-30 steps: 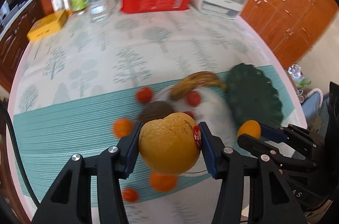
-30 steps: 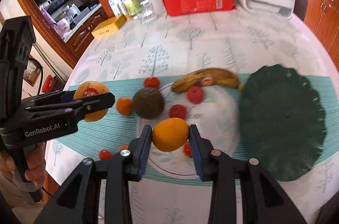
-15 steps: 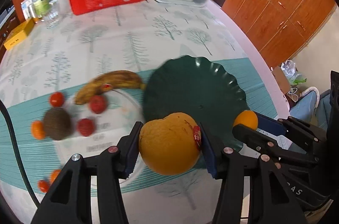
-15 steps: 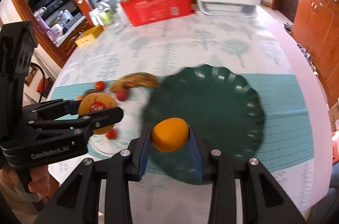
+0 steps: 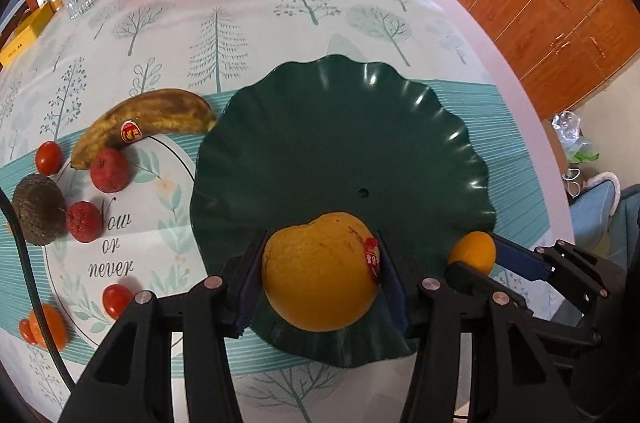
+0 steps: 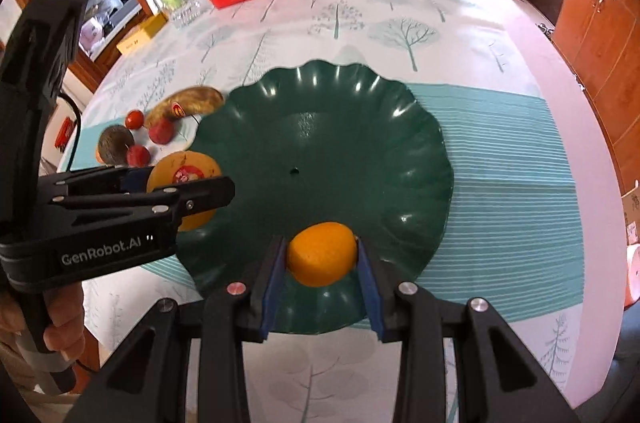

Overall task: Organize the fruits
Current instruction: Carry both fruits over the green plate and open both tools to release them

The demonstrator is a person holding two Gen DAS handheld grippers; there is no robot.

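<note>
Large orange (image 5: 320,273) with a red sticker clenched in the left claw (image 5: 322,279), small orange (image 6: 322,253) clenched in the right claw (image 6: 320,263), both above the near rim of the green scalloped plate (image 5: 340,143), banana (image 5: 148,123) beyond-left on the tabletop (image 5: 248,23).

Glossy green plastic plate (image 5: 340,143), smooth printed tablecloth (image 5: 240,23) (vinyl-looking), varnished wooden cabinets (image 5: 560,23)

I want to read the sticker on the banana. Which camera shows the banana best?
The left wrist view: the banana lies whole and sharp, its red sticker facing the camera. In the right wrist view the banana is small and blurred.
</note>
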